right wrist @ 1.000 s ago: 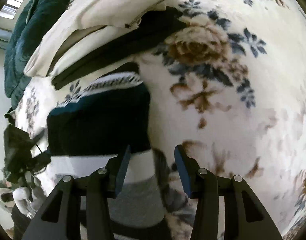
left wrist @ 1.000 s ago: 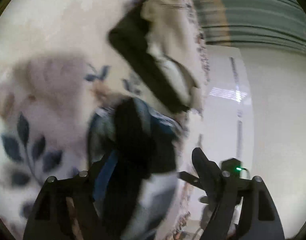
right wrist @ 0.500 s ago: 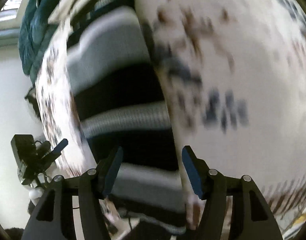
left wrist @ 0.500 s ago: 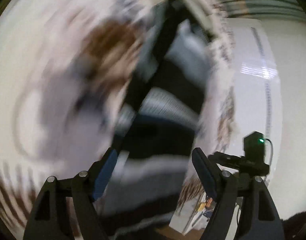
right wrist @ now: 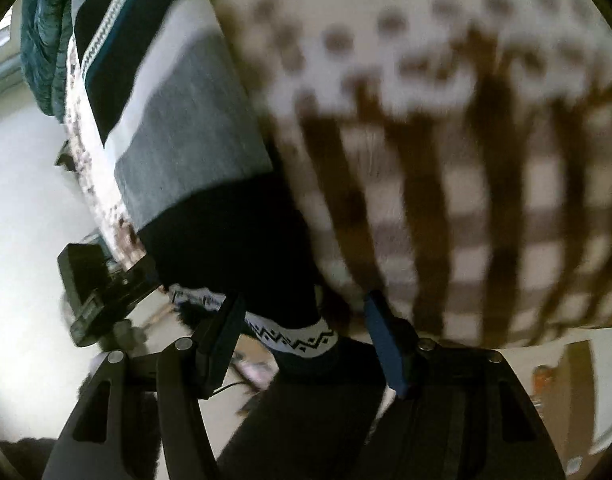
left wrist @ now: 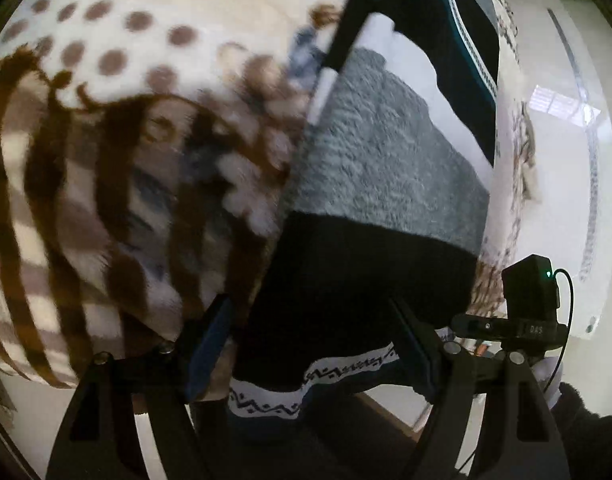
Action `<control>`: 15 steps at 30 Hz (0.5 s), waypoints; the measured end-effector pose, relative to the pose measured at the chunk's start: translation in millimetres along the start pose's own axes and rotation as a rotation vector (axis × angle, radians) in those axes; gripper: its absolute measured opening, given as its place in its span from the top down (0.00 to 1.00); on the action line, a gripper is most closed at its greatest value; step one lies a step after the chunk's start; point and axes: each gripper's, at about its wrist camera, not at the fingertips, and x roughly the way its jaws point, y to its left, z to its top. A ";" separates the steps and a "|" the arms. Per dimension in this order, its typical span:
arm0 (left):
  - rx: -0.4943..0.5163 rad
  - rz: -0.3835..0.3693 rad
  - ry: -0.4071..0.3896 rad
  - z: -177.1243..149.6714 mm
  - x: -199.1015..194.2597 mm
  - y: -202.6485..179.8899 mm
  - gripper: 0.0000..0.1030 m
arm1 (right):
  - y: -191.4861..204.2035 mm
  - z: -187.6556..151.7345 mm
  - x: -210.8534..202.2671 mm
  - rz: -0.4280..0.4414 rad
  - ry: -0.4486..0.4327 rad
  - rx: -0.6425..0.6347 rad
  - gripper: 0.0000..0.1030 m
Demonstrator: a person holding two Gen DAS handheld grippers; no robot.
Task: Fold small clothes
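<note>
Now both claws gape wide, left claw [left wrist: 309, 344] and right claw [right wrist: 304, 334] gripping nothing, striped sweater [left wrist: 385, 184] at twelve o'clock.

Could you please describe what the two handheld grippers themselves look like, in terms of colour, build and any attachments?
Both the left gripper and the right gripper are matte black, angular frames with silver screw heads at the pivots and blue pads lining the jaws. In each wrist view, the opposite gripper carries a black box; the box seen from the left wrist shows a green light and a thin black cable.
</note>
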 end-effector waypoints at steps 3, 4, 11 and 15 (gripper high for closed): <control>0.025 -0.020 0.010 -15.0 -1.1 -11.2 0.29 | -8.4 1.0 9.3 0.042 0.002 0.030 0.38; 0.031 -0.024 0.011 -17.6 4.8 -14.2 0.45 | -9.9 0.3 10.3 0.049 -0.004 0.038 0.38; -0.030 -0.108 -0.036 -36.5 -17.2 -29.1 0.89 | 9.3 -17.5 7.8 0.005 -0.042 -0.023 0.87; -0.083 -0.189 -0.073 -38.8 -50.9 -34.8 0.90 | 21.6 -33.4 -17.1 0.047 -0.075 -0.056 0.90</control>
